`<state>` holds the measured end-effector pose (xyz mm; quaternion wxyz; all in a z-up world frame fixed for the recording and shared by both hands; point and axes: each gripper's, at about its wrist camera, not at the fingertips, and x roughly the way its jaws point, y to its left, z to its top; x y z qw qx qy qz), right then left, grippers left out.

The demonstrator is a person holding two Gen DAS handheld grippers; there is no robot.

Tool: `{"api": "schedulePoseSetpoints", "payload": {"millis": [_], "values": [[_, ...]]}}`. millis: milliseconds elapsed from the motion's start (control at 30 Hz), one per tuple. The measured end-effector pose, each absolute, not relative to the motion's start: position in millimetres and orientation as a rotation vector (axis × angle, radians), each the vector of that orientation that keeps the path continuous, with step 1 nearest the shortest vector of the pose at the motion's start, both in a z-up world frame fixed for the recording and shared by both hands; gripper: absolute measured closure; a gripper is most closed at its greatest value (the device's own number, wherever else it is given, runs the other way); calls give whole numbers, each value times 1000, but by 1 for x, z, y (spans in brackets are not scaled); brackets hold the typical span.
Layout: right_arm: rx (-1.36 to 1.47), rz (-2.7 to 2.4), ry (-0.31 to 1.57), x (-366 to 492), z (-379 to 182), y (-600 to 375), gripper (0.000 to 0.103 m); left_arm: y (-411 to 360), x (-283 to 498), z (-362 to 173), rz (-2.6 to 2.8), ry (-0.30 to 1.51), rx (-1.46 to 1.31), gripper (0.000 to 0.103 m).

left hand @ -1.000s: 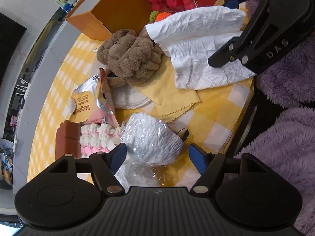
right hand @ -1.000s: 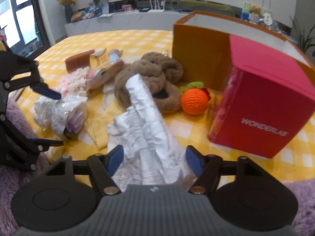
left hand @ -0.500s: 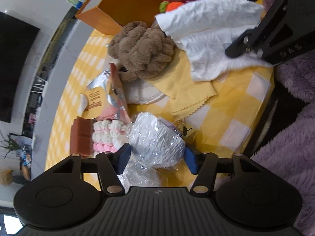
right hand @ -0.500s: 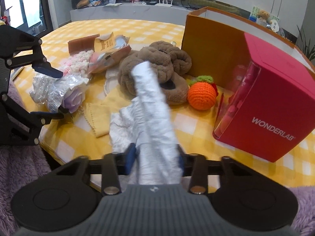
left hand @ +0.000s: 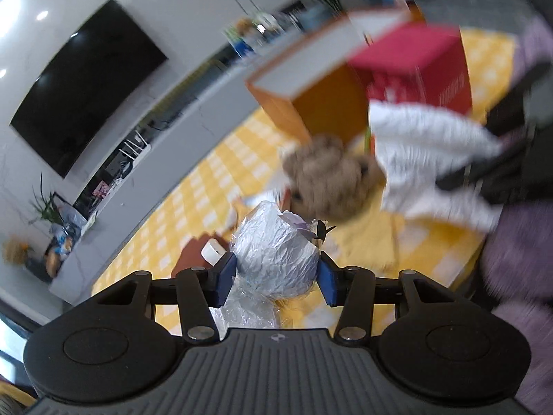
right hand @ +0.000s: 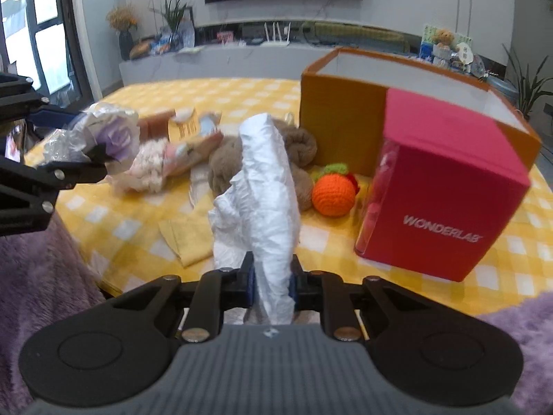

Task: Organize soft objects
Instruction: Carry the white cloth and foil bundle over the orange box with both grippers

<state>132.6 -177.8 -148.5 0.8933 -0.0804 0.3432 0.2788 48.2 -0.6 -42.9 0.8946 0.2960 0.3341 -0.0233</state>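
Left gripper (left hand: 274, 278) clamps plastic-wrapped bundle (left hand: 273, 245), lifted off table. Right gripper (right hand: 271, 282) pinches white cloth (right hand: 262, 186). Orange box (right hand: 340, 126) at one o'clock: lift both clear of rim, release inside.

Crocheted ball (right hand: 333, 195) lies left of boxed item (right hand: 446, 186) (cardboard box (right hand: 340, 128) behind).

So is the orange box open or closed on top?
Open. The right wrist view shows the orange box without a lid, its pale inner walls visible; contents cannot be seen.
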Motion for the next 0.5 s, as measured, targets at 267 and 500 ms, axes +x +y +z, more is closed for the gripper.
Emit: {"api": "schedulePoseSetpoints", "payload": {"millis": [267,500], "values": [[-99,584,590,121,-88,-204,86,-12,67,12,-103,585,355,47],[-49,546,515,146,-22,-235,86,0,116,51,-226,542,96,47]]}}
